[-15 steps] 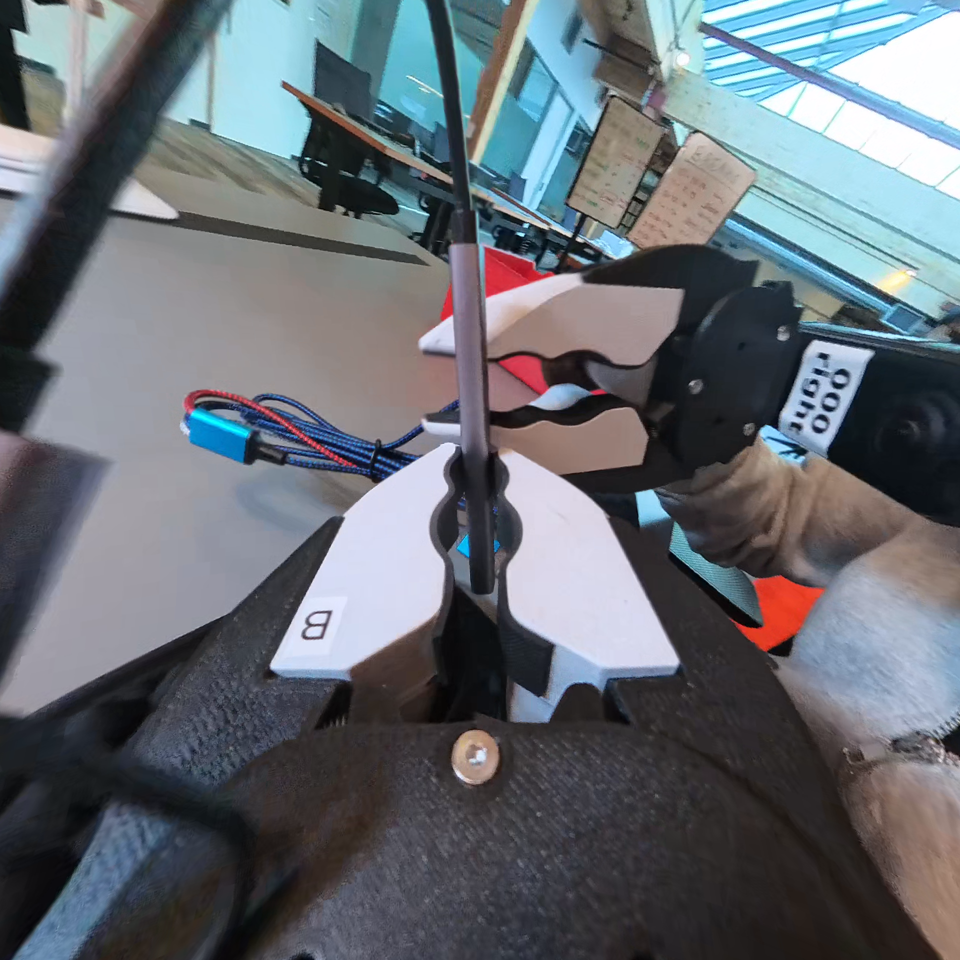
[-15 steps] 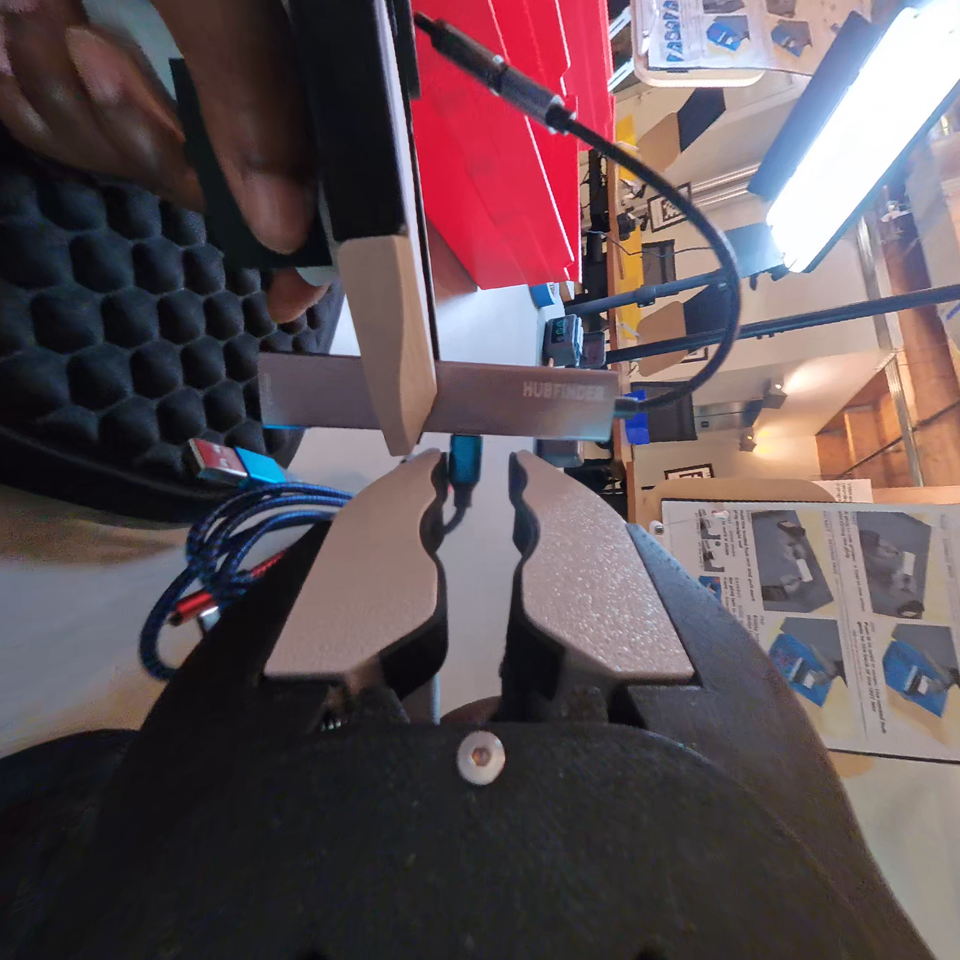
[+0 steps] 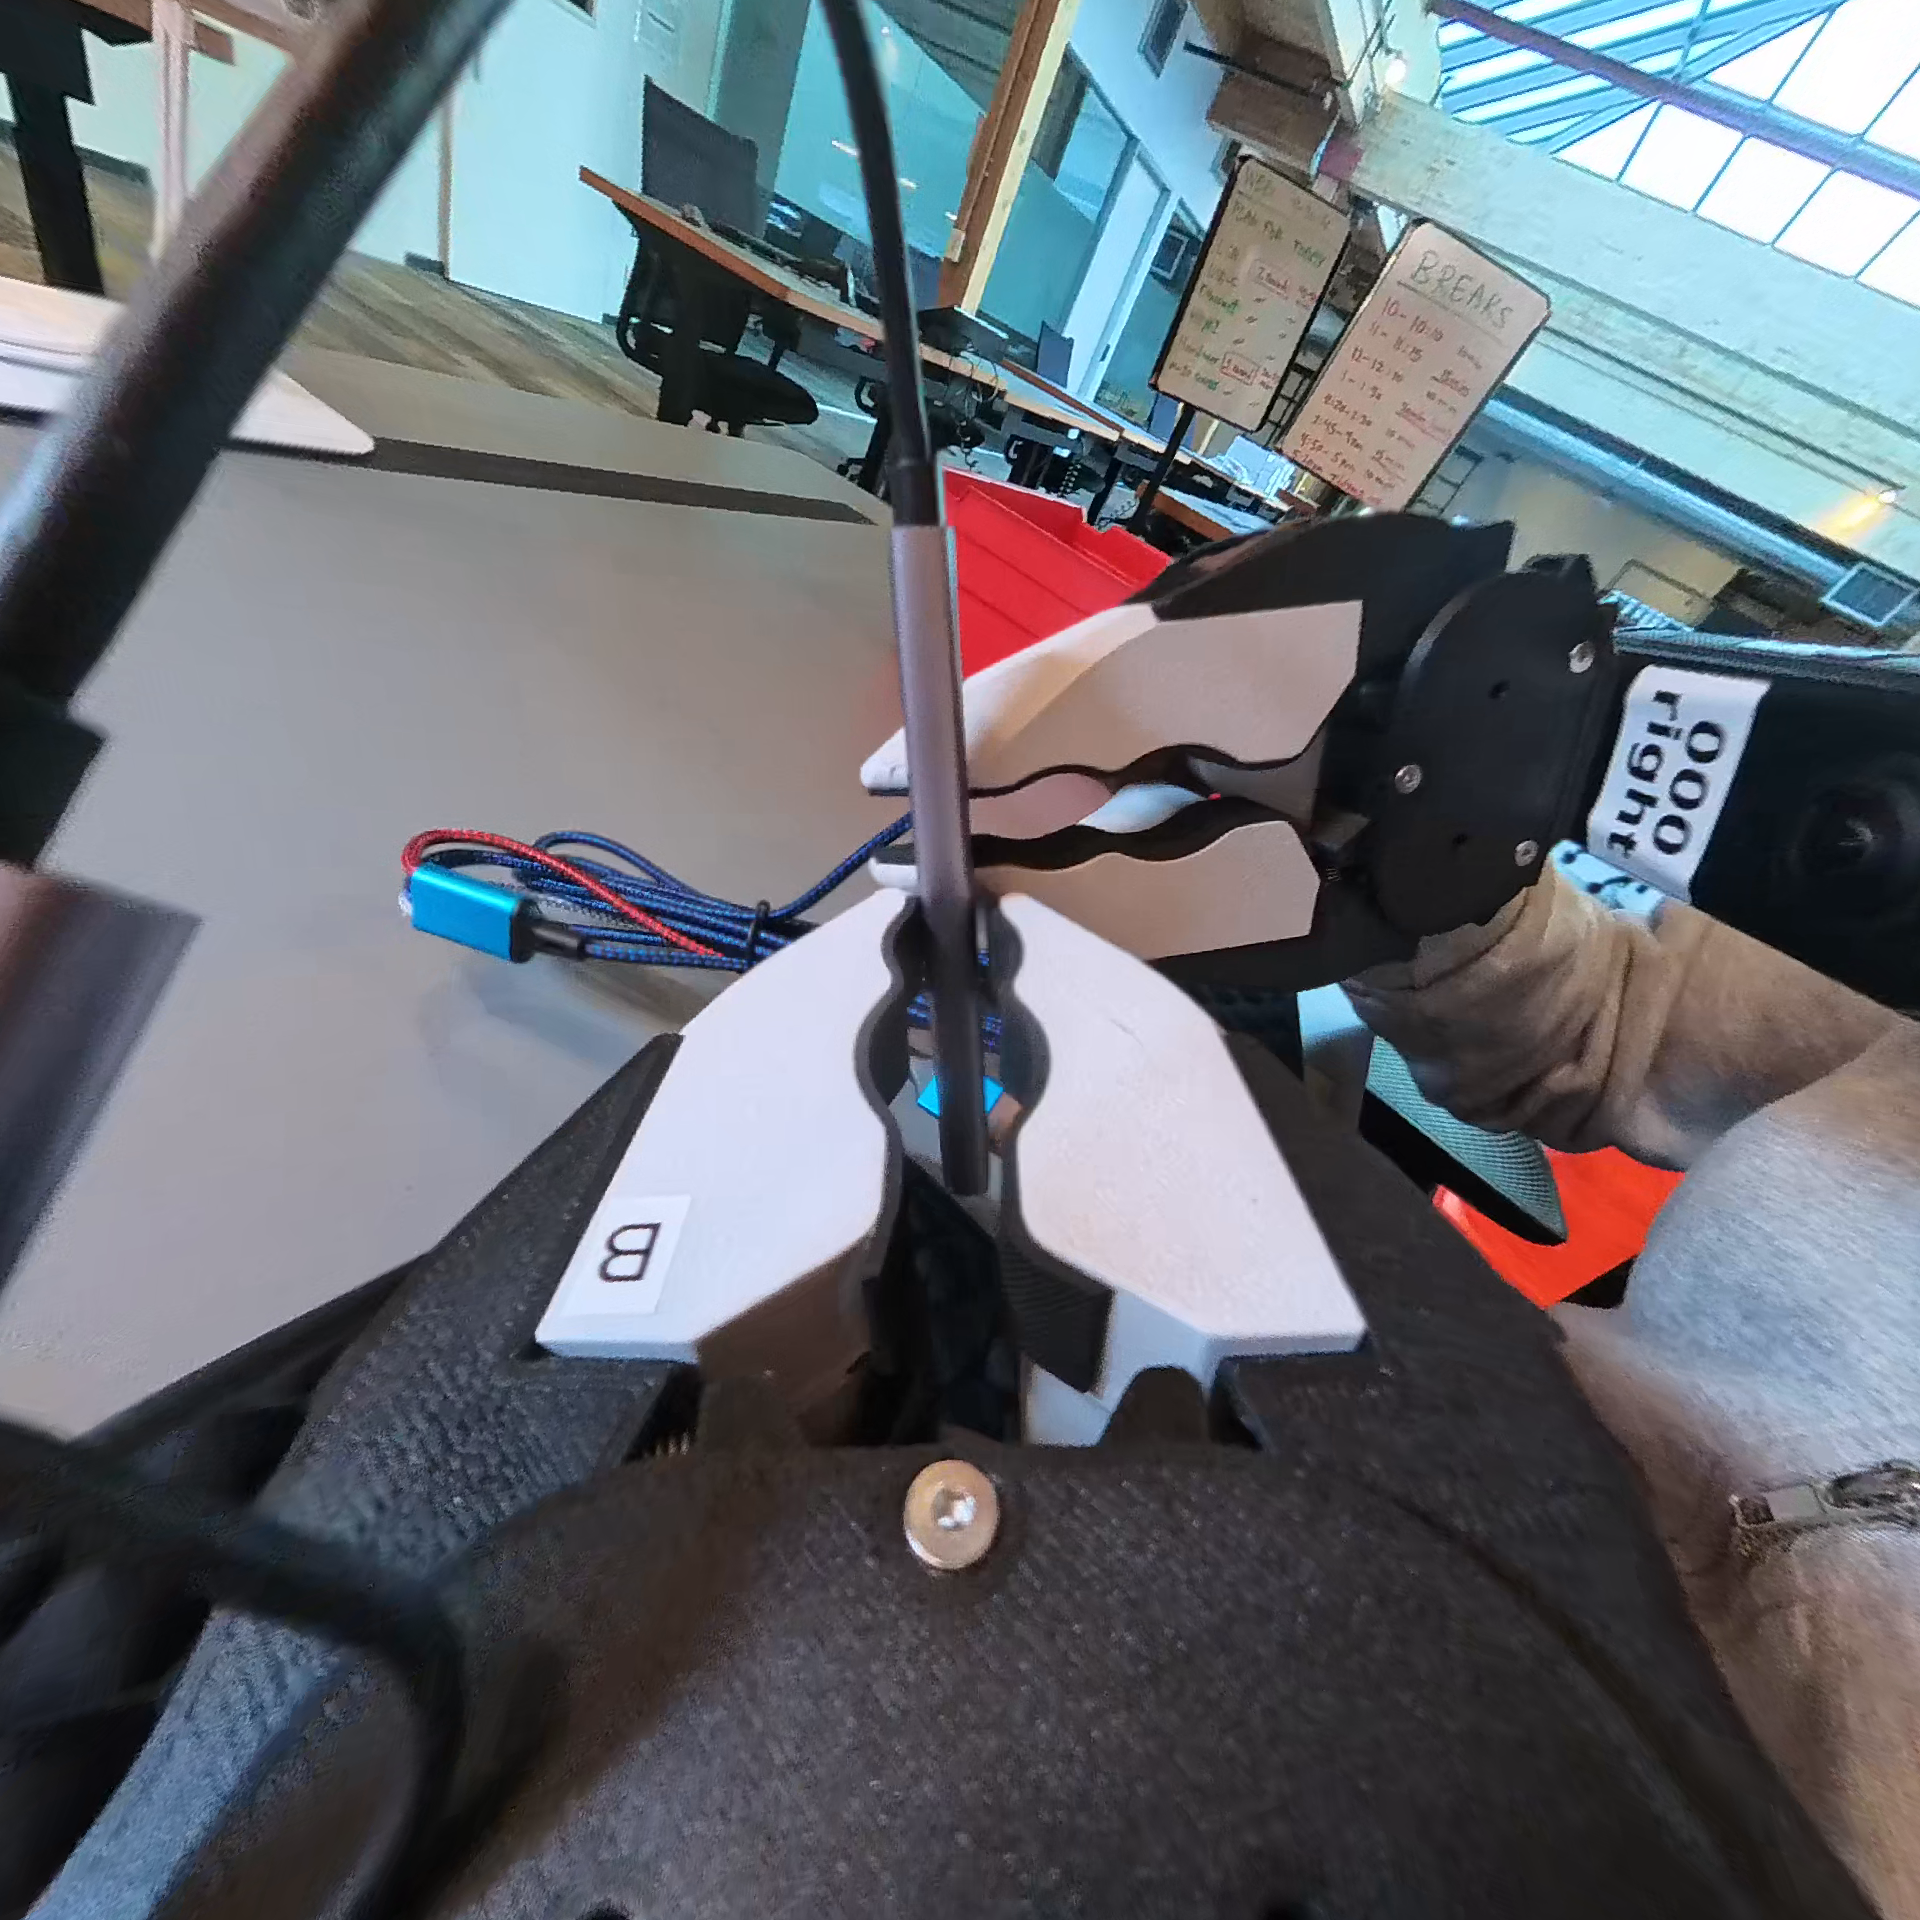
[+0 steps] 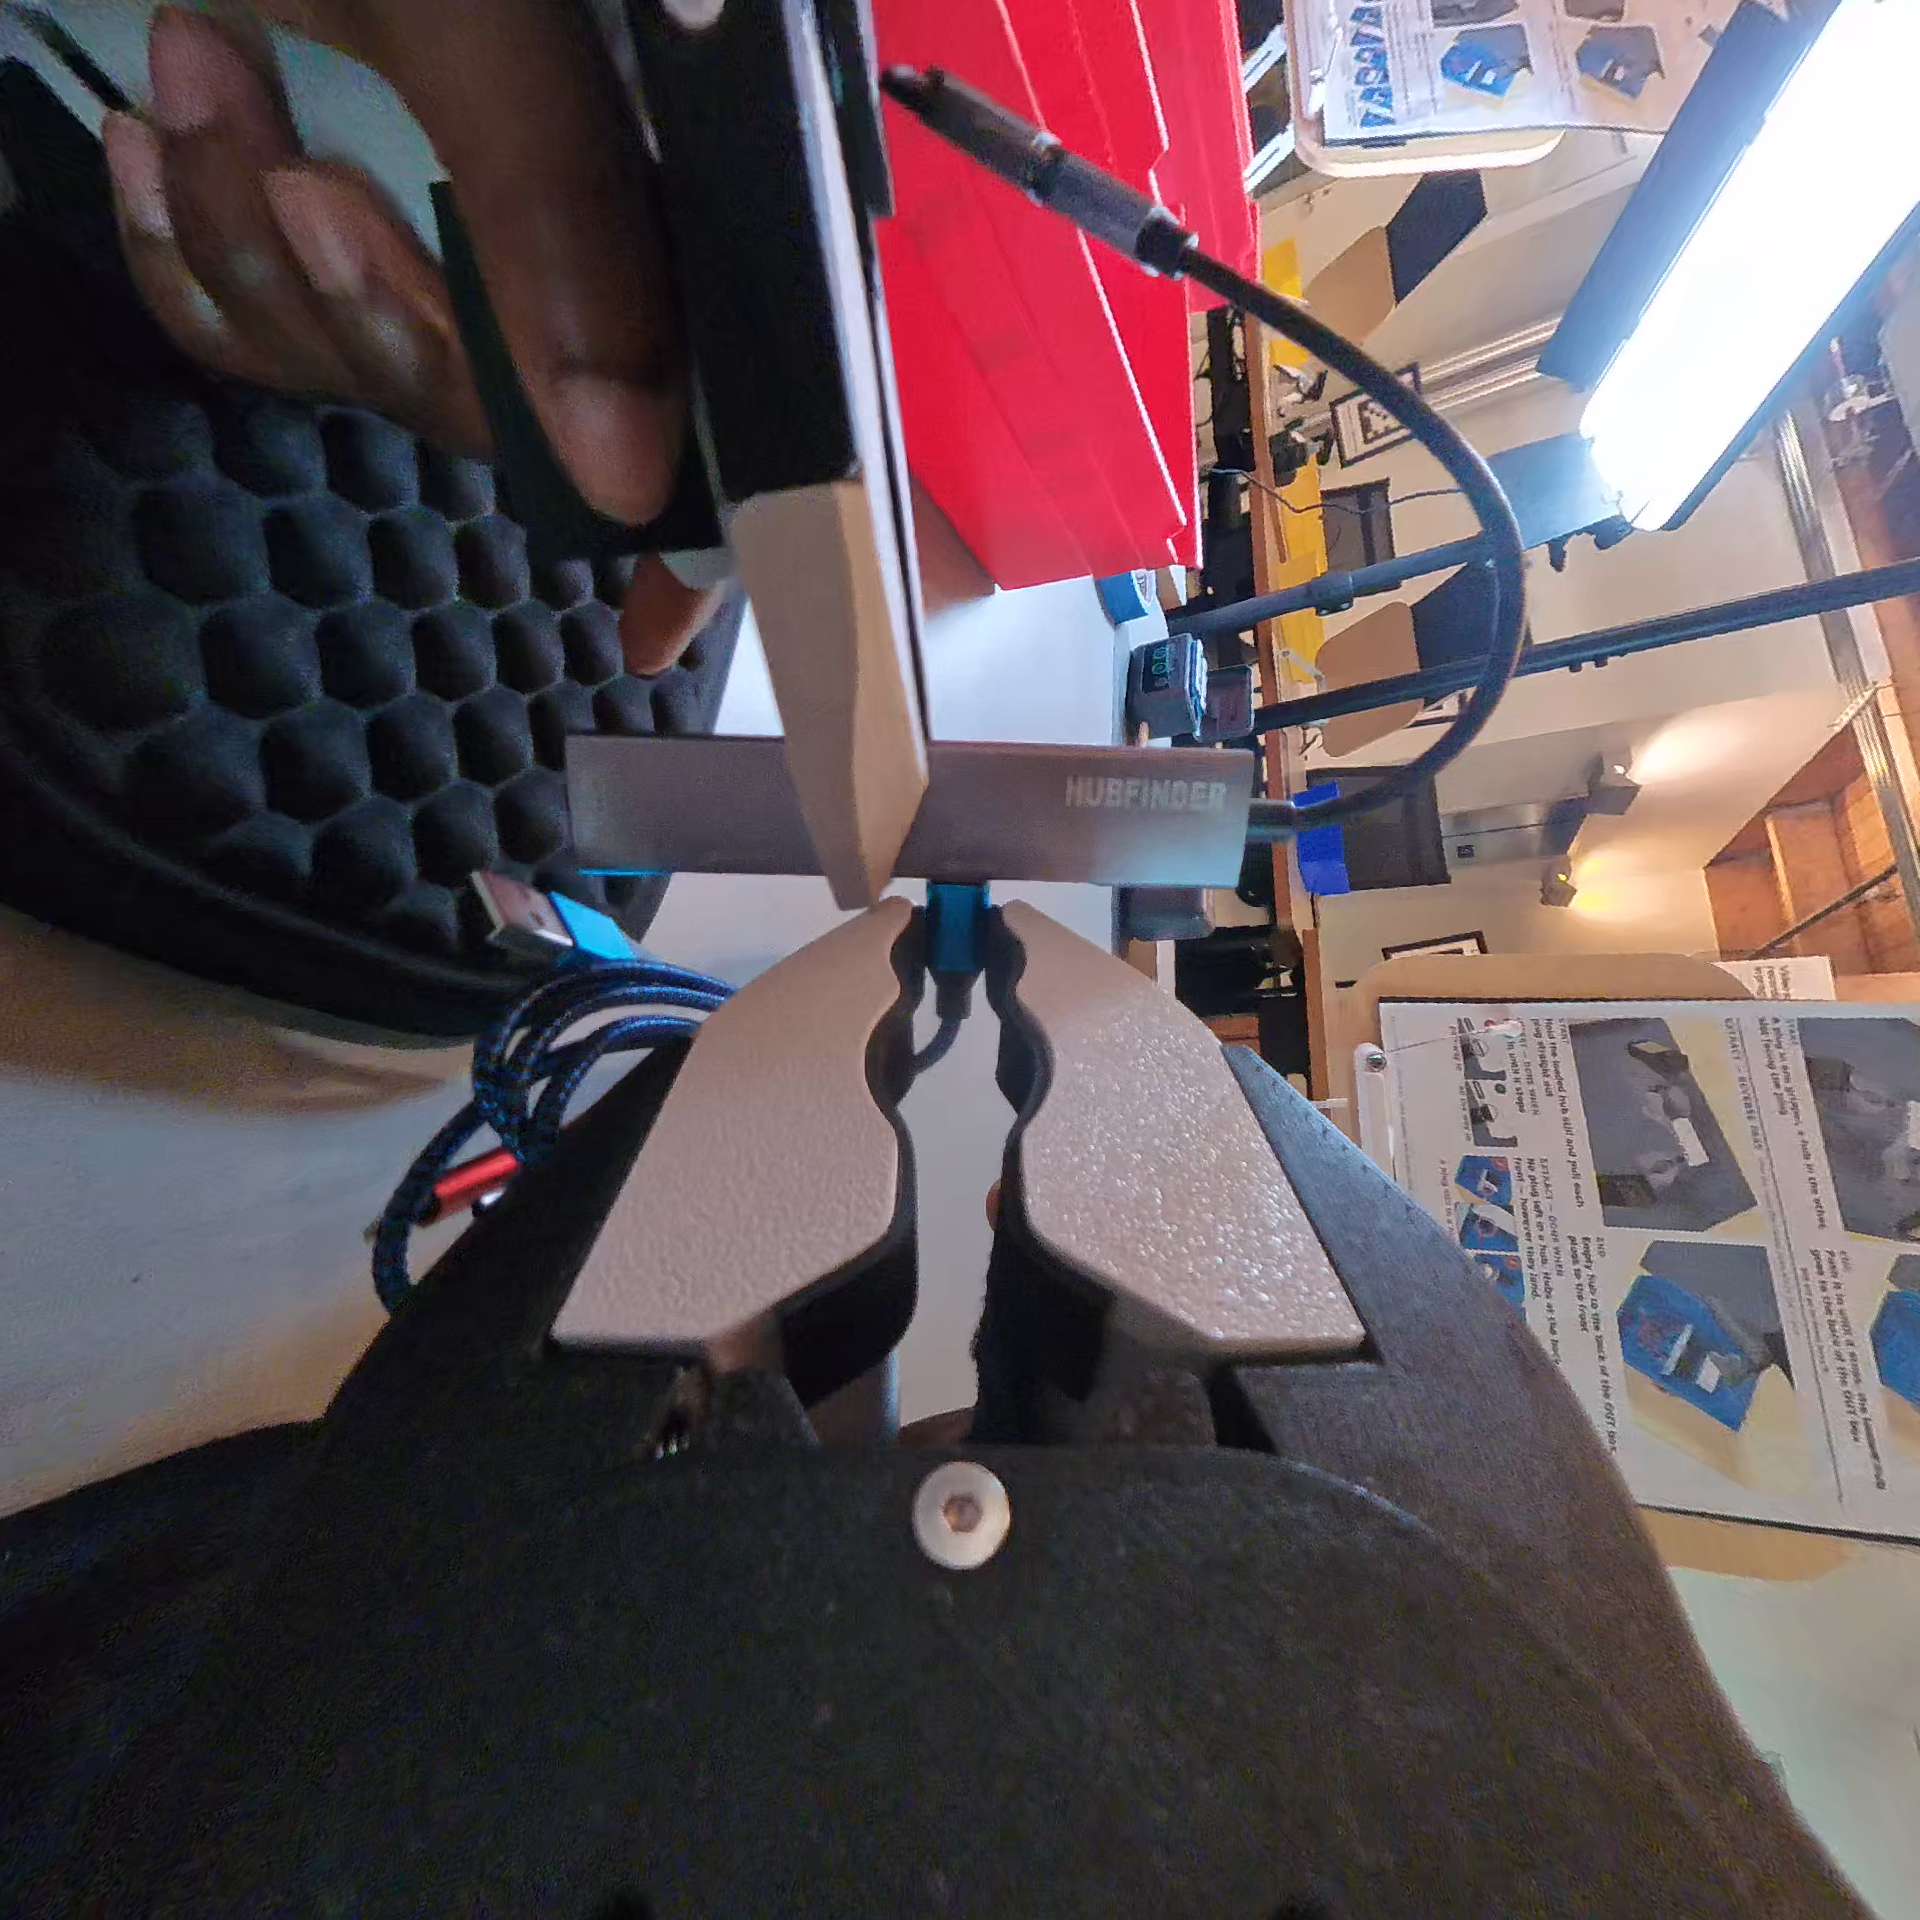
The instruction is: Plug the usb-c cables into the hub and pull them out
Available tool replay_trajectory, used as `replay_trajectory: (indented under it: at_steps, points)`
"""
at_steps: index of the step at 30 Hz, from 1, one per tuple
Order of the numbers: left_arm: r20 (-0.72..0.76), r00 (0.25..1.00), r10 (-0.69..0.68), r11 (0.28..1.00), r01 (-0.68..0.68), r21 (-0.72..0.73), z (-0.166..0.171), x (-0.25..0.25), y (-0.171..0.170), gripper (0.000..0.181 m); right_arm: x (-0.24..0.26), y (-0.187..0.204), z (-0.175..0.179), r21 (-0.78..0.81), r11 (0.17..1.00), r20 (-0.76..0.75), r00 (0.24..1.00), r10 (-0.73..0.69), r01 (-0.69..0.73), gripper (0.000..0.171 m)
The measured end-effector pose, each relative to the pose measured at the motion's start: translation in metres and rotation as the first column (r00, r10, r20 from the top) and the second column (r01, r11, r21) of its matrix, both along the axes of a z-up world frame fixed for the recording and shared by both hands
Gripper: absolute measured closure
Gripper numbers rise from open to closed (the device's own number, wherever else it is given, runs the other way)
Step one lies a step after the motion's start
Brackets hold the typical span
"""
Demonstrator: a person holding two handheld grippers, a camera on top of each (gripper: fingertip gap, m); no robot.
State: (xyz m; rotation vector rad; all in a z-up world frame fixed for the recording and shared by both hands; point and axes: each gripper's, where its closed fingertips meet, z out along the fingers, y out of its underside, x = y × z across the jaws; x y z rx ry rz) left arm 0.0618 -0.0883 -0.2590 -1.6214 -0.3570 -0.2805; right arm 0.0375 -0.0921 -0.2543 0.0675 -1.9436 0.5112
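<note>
My left gripper (image 3: 948, 914) is shut on the grey USB hub (image 3: 932, 717), which I see edge-on and upright. In the right wrist view the hub (image 4: 1039, 821) lies crosswise, with a left finger (image 4: 842, 707) clamped over it. My right gripper (image 4: 951, 920) is shut on a blue USB-C plug (image 4: 951, 940) whose tip meets the hub's near edge. It also shows in the left wrist view (image 3: 899, 821), right behind the hub. The plug's blue braided cable bundle (image 4: 561, 1039) lies on the table with a blue USB-A plug (image 3: 468, 914) and a red plug (image 4: 473, 1184).
The hub's own black cable (image 4: 1455, 468) loops away from its end. Red bins (image 3: 1029, 561) stand behind the hub on the grey table (image 3: 416, 675). A black foam pad (image 4: 260, 675) and printed instruction sheets (image 4: 1662, 1247) are nearby. A person's hand (image 4: 364, 260) holds the left gripper. The tips of both grippers are at nearly the same place.
My right gripper's jaws have closed from a loose gap onto the blue plug and moved up to the hub's edge. My left gripper still holds the hub in the same place.
</note>
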Motion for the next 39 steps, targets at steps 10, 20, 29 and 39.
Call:
replay_trajectory:
  at_steps: [10,20,29,39]
  points:
    - [-0.091,0.996,-0.002,0.992,-0.01,-0.128,-0.014,0.005,0.007,0.171,-0.001,0.006,-0.018,0.12,0.993,-0.069,0.998,-0.005,0.013,0.158]
    - [-0.142,0.99,0.017,0.997,-0.028,-0.078,-0.009,0.007,0.004,0.172,-0.002,0.005,-0.017,-0.079,0.995,-0.129,0.989,-0.073,0.063,0.165]
    - [-0.211,0.977,0.041,0.995,-0.059,-0.076,-0.009,0.009,0.004,0.173,-0.001,0.004,-0.021,-0.174,0.985,-0.108,0.994,-0.004,-0.015,0.165]
    - [-0.157,0.987,-0.029,0.991,0.008,-0.132,-0.015,0.014,0.007,0.169,0.005,0.007,-0.022,-0.075,0.997,-0.149,0.988,-0.028,0.017,0.161]
